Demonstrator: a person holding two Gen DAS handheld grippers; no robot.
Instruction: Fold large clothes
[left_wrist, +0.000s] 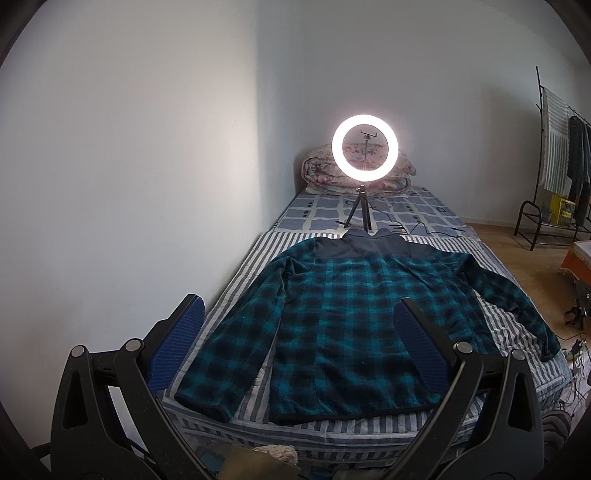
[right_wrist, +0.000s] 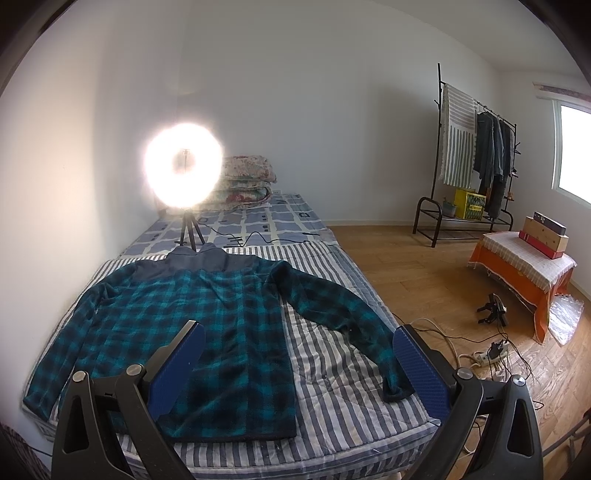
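A teal and black plaid fleece jacket (left_wrist: 332, 314) with a grey collar lies flat on the striped blanket of the bed (left_wrist: 258, 251), collar away from me, both sleeves spread out. It also shows in the right wrist view (right_wrist: 192, 310). My left gripper (left_wrist: 301, 308) is open and empty, held above the near end of the bed over the jacket's hem. My right gripper (right_wrist: 299, 332) is open and empty, above the jacket's right side and right sleeve (right_wrist: 332, 306).
A lit ring light on a small tripod (left_wrist: 364, 147) stands on the bed just beyond the collar, with a cable (right_wrist: 266, 238). Folded quilts (right_wrist: 247, 177) lie at the head. A wall runs along the left. A clothes rack (right_wrist: 472, 155), low table (right_wrist: 517, 266) and power strip (right_wrist: 487, 356) are on the right.
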